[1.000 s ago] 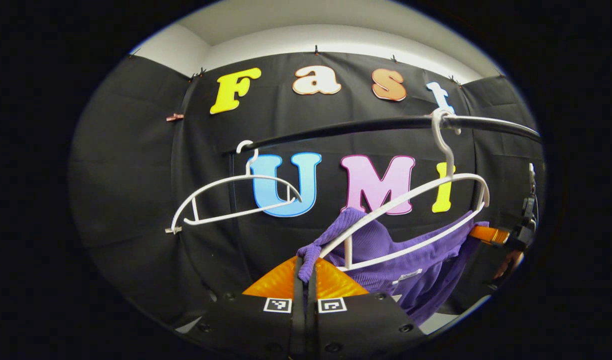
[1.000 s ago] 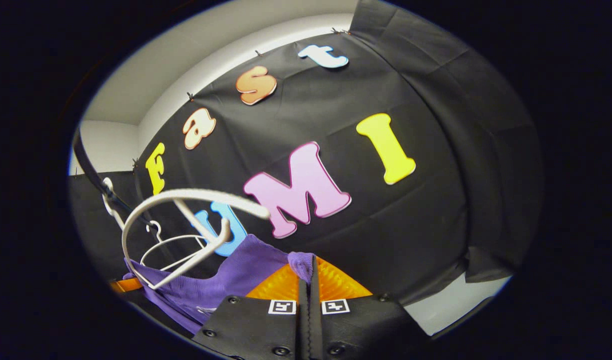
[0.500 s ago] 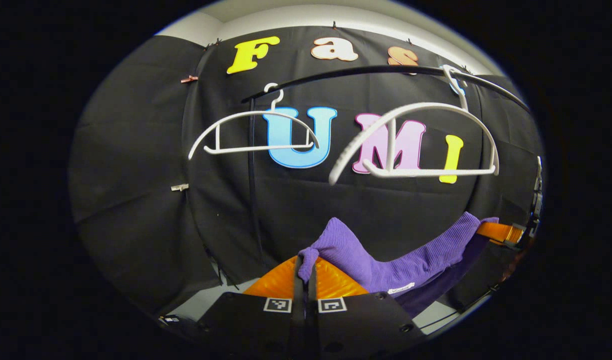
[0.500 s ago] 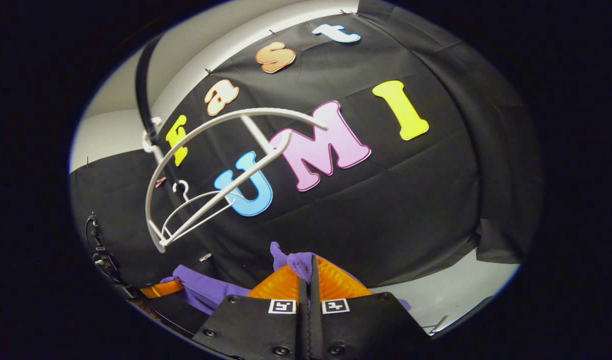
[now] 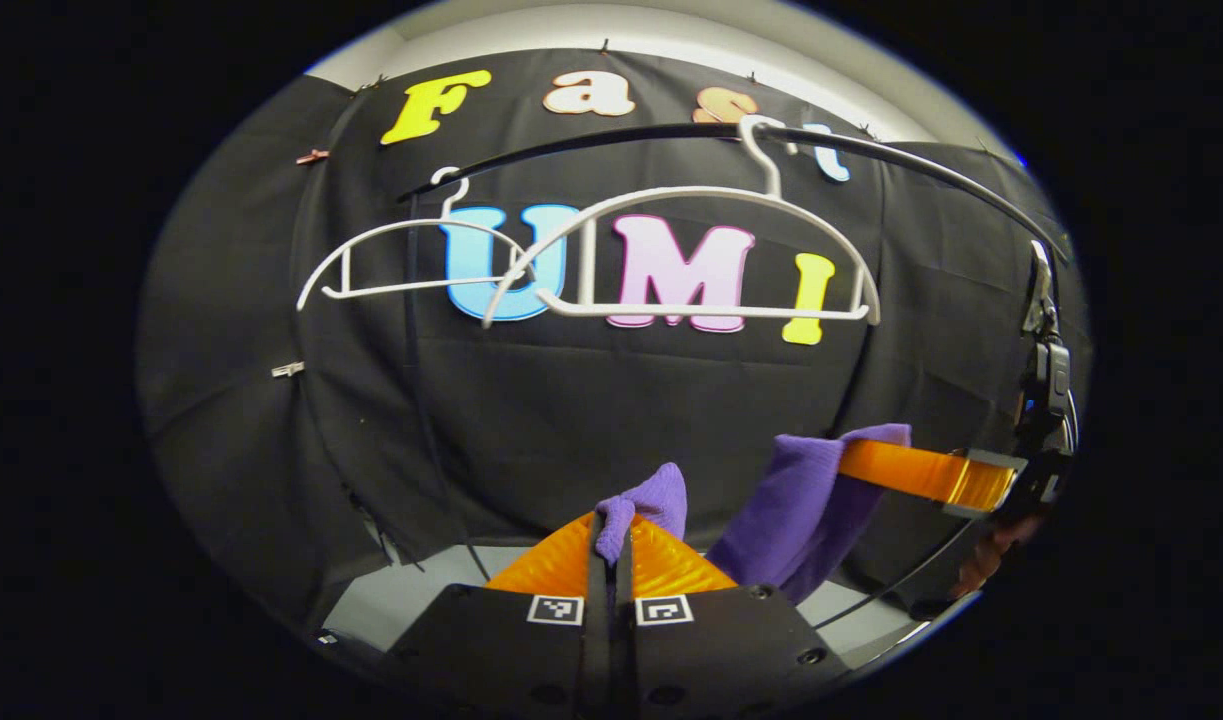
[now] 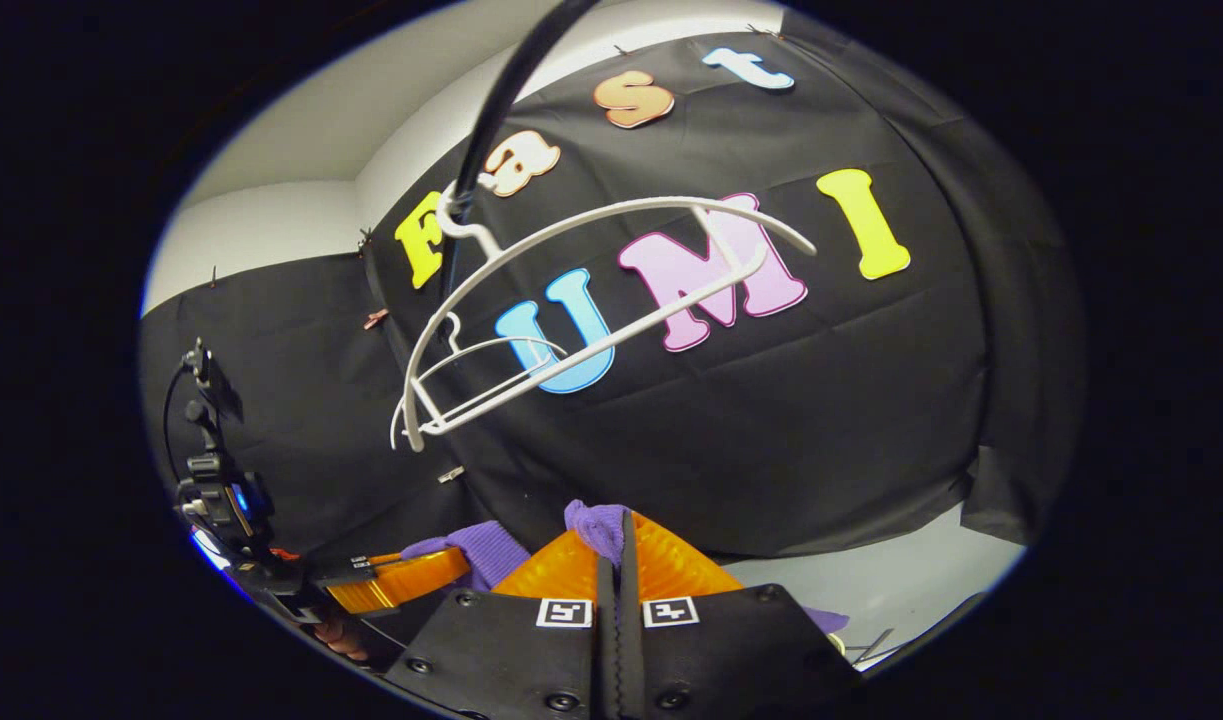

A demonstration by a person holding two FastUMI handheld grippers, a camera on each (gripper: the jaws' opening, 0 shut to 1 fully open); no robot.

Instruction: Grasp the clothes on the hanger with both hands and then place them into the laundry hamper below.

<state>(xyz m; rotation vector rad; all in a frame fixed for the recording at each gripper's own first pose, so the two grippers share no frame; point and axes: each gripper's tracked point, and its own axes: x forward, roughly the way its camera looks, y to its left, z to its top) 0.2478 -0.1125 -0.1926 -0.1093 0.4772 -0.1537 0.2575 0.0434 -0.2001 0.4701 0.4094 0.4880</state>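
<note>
Two white hangers hung bare from the black rail when we looked along the left gripper: a nearer hanger across the middle of that view and a farther hanger to its left, both level with their hooks over the rail. In the right gripper view we saw the same nearer hanger tilted, the farther hanger behind it, and the rail running up to the top edge.

The purple garment was well below the hangers and clear of them. We found the left gripper pinched tight on one bunched corner of it, a small fold of purple cloth standing up between the closed fingers. From there the cloth dropped out of sight and rose again as a drape to the right, where the right gripper reached in from the side with the fabric caught at its tip; part of a hand showed beneath it.

Along the right gripper we saw the same thing mirrored: its fingers were pressed together on a knot of the purple garment, with the left gripper at lower left, purple cloth bunched at its end. A strip of pale floor showed under the black wall cloth. We could not make out the laundry hamper.
</note>
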